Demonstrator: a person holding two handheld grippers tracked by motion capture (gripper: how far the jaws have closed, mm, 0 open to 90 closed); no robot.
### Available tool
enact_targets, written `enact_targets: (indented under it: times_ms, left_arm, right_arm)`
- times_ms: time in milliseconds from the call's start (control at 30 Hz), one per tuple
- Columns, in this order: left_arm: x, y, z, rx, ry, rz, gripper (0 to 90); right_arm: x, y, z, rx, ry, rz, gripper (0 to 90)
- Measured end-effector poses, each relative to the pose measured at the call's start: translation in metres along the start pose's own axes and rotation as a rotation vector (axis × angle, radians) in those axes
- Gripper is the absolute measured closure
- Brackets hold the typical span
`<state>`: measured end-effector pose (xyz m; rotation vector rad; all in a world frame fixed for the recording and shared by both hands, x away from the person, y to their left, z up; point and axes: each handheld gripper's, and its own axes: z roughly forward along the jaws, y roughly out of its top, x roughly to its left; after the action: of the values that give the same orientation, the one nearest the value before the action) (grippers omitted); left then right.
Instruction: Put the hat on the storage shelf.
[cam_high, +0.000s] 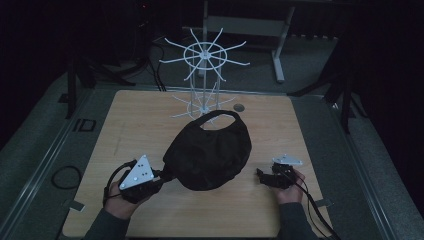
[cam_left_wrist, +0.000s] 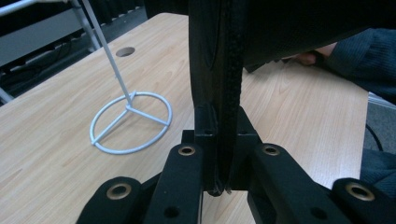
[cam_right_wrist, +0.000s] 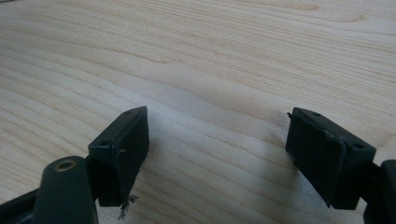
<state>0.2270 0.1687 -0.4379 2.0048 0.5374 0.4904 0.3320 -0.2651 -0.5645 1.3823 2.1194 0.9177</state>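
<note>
A white wire rack with radiating hooks (cam_high: 204, 75) stands at the far middle of the light wooden table (cam_high: 140, 130). A black fabric cap (cam_high: 210, 150) lies before it, between the left tool (cam_high: 162, 175) and the right tool (cam_high: 261, 175).

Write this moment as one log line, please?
left hand-held gripper: shut on black cap brim, lifted | right hand-held gripper: open over table | white rack: bare

cap (cam_left_wrist: 280, 28) cropped, stand (cam_left_wrist: 116, 84) top cropped

Both grippers: black linkage arms with brass-ringed pivot holes, grey triangular top plates, black trailing cables; dark sleeves (cam_high: 107, 225).
</note>
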Motion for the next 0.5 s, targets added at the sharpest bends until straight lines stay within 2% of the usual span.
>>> enact_targets:
  times_ms: [200, 500]
  left_arm:
    - [0.001, 0.01, -0.002, -0.029, -0.016, -0.007, 86.3]
    - [0.001, 0.026, -0.004, -0.04, -0.014, 0.026, 86.3]
  right_arm:
    - [0.0, 0.0, 0.0, 0.0, 0.001, -0.001, 21.2]
    - [-0.001, 0.001, 0.001, 0.001, 0.003, 0.0, 21.2]
